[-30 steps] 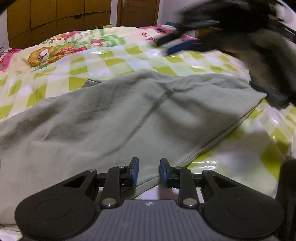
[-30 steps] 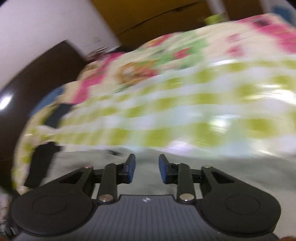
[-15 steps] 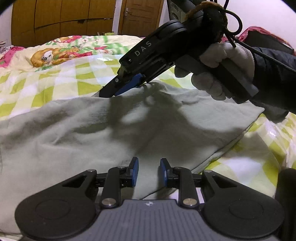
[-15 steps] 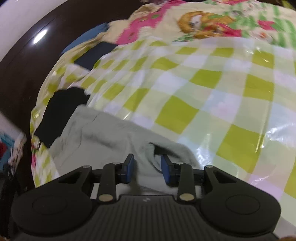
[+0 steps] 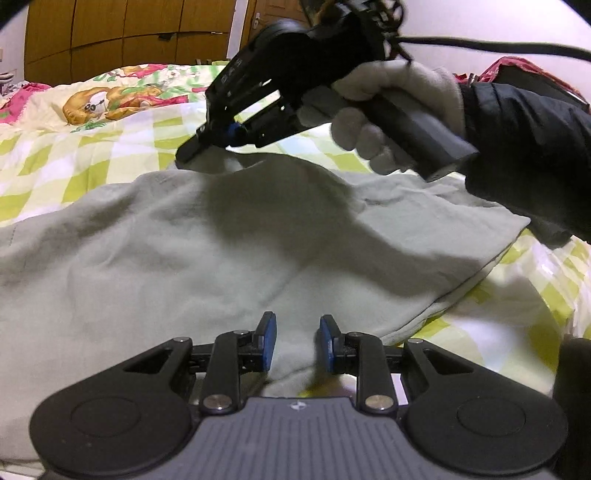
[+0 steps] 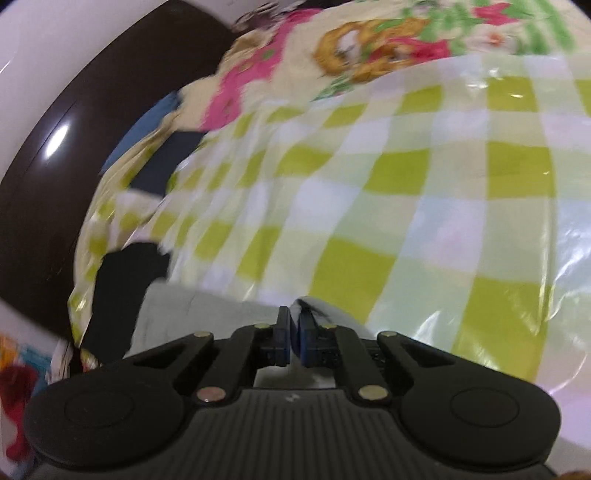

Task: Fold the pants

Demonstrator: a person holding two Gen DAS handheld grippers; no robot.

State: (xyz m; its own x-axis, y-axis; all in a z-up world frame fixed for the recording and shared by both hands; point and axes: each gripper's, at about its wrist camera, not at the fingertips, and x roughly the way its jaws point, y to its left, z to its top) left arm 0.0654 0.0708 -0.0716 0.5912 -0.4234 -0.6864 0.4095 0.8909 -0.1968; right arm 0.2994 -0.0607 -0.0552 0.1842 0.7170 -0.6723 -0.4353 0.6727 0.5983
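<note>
Pale green pants (image 5: pixel 184 258) lie spread flat across the bed. In the left wrist view my left gripper (image 5: pixel 293 343) hovers at their near edge, open, with a low ridge of cloth between its blue pads. A gloved hand (image 5: pixel 399 99) holds my right gripper (image 5: pixel 192 151) at the pants' far edge. Its jaws are closing and its tips pinch the cloth, which rises slightly there. The right wrist view shows that gripper (image 6: pixel 294 325) with its pads pressed on a thin fold of the pants (image 6: pixel 207 317).
A shiny green-and-white checked sheet (image 5: pixel 74 155) covers the bed, with a floral quilt (image 5: pixel 110 96) beyond it. A wooden wardrobe (image 5: pixel 129 33) stands behind. A dark headboard (image 6: pixel 44 166) and a black cloth (image 6: pixel 122 288) lie at the bed's left side. A dark sleeve (image 5: pixel 524 155) hangs over the pants' right end.
My right gripper swept in and down to the pants' far edge, then closed on the cloth. The left gripper stayed put with the same gap.
</note>
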